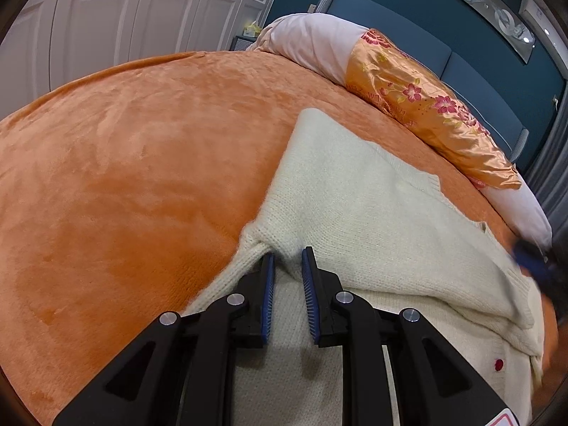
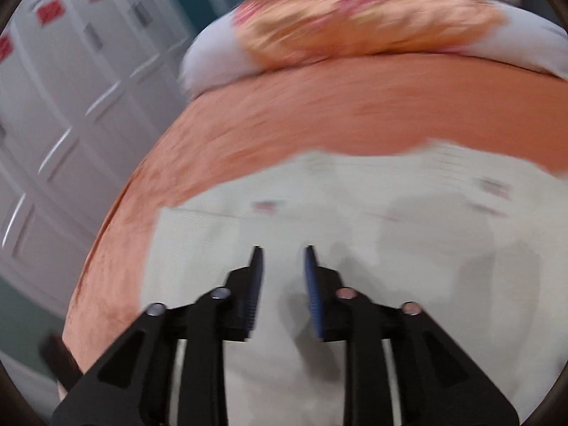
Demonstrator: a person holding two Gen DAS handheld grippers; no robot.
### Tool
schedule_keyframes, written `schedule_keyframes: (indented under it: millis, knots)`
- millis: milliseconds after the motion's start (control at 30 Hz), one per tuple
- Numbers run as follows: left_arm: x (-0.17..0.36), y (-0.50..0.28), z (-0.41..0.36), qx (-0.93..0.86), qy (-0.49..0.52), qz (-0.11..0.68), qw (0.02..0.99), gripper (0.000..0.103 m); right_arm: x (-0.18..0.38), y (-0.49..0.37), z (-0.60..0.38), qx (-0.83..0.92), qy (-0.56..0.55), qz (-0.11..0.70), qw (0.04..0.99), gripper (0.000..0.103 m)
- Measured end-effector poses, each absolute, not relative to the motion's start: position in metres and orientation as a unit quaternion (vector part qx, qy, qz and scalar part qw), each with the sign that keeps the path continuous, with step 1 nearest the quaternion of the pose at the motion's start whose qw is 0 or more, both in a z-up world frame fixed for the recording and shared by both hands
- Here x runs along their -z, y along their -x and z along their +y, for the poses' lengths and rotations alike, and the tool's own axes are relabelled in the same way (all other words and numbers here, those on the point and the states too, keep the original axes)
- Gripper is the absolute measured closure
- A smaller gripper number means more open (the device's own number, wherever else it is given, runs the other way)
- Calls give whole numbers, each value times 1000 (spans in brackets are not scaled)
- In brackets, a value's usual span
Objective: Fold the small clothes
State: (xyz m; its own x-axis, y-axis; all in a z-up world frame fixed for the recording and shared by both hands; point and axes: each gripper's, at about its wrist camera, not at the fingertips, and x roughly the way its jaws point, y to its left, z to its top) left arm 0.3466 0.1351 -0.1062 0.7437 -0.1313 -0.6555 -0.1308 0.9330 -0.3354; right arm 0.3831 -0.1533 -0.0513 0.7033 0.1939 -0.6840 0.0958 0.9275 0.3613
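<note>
A cream knitted sweater [image 1: 355, 191] lies on the orange bedspread [image 1: 124, 177], partly folded, with a folded layer and a small red dot near its right edge. My left gripper [image 1: 287, 254] is open, its blue-padded fingers [image 1: 268, 284] either side of a raised fold of knit at the sweater's left edge, with a gap between the pads. In the blurred right wrist view my right gripper [image 2: 282, 248] is open and empty above the sweater [image 2: 355, 230]. The right gripper also shows as a dark blur at the right edge of the left wrist view [image 1: 536, 255].
A long bolster pillow [image 1: 408, 85] with orange floral satin lies along the blue headboard [image 1: 408, 25] at the bed's far side. White wardrobe doors [image 1: 124, 10] stand beyond the bed's left edge. The bedspread [image 2: 319, 106] stretches wide to the left of the sweater.
</note>
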Motion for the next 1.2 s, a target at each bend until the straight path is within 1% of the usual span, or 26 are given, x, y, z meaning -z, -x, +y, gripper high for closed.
schedule_keyframes:
  millis: [67,133,233,333,367,400,433,500,567,600,667,700,767,833,900,933,967,1000,1033,1067,1100,1200]
  knots:
    - [106,-347,134,-2,179,359,916,84,61,-345,-211,38,-224,380,897,69]
    - [105,-348,133,-5,174,361,916,84,73,-330,-242,47,-274,384,880,69]
    - [104,-350,131,-7,170,365,915,84,88,-329,-259,41,-302,408,860,70]
    - [104,-351,130,-10,165,367,915,84,88,-337,-251,42,-289,416,861,68]
    - [104,-352,130,-11,164,368,915,84,84,-341,-246,37,-282,415,864,72]
    - [104,-352,129,-11,163,368,915,84,76,-339,-248,39,-272,409,870,93]
    - [104,-352,129,-12,163,368,915,84,66,-336,-246,37,-264,391,881,94]
    - [104,-352,129,-12,163,368,915,84,48,-330,-251,34,-262,349,899,95]
    - [104,-352,129,-12,161,368,916,84,48,-322,-257,44,-257,341,903,95]
    - [104,-352,128,-12,159,369,916,84,58,-325,-259,51,-255,357,897,95]
    - [105,-353,127,-15,152,370,916,84,105,-332,-262,64,-253,406,876,96]
    - [105,-354,126,-17,150,371,916,84,110,-331,-263,58,-253,388,884,98]
    - [105,-355,125,-20,143,373,916,84,106,-333,-266,63,-268,388,880,97]
    - [103,-357,123,-25,134,379,915,84,99,-336,-265,71,-273,408,868,96]
    - [100,-358,120,-31,121,386,914,84,80,-322,-268,78,-289,420,857,88]
    - [96,-359,119,-33,115,391,912,84,70,-308,-269,79,-293,417,857,88]
    - [92,-359,120,-33,112,400,909,82,55,-280,-267,68,-295,403,864,84]
    - [85,-356,120,-28,109,417,902,73,47,-260,-267,63,-290,399,868,70]
    - [80,-351,120,-20,106,431,896,63,39,-229,-267,62,-275,393,875,62]
    - [74,-340,121,-5,102,447,889,40,35,-209,-265,64,-262,390,880,49]
    - [64,-318,125,2,97,454,886,31,32,-176,-266,66,-239,390,887,47]
    - [40,-245,144,5,90,433,897,17,41,-83,-274,87,-192,416,885,46]
